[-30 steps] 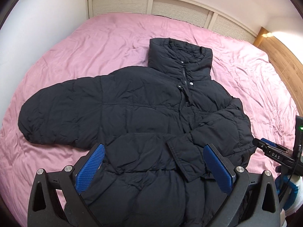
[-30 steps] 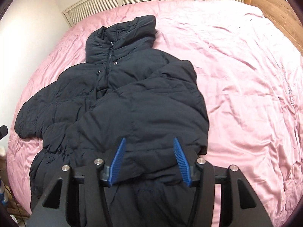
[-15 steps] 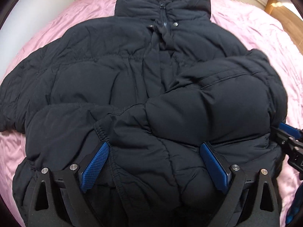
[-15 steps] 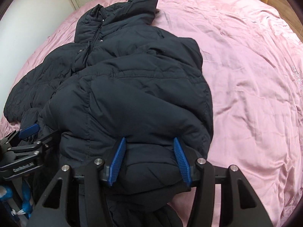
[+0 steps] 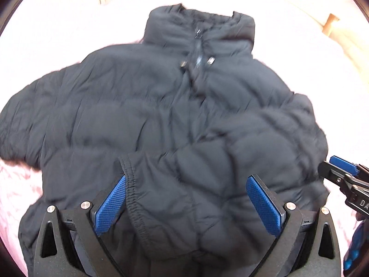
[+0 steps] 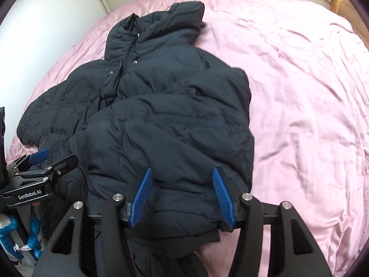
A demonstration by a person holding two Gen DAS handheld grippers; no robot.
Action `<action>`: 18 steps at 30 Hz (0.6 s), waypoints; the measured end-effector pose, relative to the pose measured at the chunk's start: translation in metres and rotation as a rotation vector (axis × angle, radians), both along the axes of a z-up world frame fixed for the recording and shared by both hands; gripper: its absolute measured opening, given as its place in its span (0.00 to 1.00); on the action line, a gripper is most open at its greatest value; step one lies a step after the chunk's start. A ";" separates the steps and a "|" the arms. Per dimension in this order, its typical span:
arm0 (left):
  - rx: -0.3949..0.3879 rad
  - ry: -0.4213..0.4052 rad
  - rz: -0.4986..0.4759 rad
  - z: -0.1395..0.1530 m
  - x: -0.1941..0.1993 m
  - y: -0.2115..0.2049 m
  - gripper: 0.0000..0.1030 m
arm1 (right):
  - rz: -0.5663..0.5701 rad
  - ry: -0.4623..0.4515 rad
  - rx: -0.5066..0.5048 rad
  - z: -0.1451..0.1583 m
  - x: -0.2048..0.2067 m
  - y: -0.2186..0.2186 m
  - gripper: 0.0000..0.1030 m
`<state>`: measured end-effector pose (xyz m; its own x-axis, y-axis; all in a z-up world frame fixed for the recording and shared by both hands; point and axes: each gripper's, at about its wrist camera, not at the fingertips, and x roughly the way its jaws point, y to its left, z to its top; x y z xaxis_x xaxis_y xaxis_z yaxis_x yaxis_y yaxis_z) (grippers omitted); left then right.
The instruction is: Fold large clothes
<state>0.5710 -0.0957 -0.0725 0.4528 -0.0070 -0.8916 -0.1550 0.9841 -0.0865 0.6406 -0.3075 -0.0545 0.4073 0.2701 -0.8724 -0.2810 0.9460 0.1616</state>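
Black puffer jacket (image 6: 147, 106) lay zipped on the pink bed (image 6: 299, 92), one sleeve folded across its front. Left claw (image 5: 185, 205) and right claw (image 6: 182, 198) both gaped apart over bunched hem fabric.

Black quilted jacket (image 6: 161, 120); plain pink bedsheet (image 6: 299, 92); blue ribbed pads (image 6: 140, 196); white wall (image 6: 46, 18).

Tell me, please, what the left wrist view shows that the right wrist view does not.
Only the left wrist view shows the elastic cuff of the folded sleeve lying between the left tool pads. Only the right wrist view shows the wide pink bedsheet beside the jacket and the wall. Both show the black puffer jacket with its zipped collar, and both tools open.
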 end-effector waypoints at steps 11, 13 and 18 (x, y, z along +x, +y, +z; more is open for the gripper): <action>0.090 0.075 -0.010 -0.055 0.031 -0.008 0.99 | -0.068 0.093 -0.009 -0.076 0.038 0.016 0.60; 0.086 0.078 -0.010 -0.053 0.025 -0.008 0.99 | -0.069 0.090 -0.007 -0.076 0.038 0.017 0.60; 0.079 0.082 -0.015 -0.052 0.018 -0.007 0.99 | -0.061 0.097 -0.029 -0.068 0.033 0.020 0.60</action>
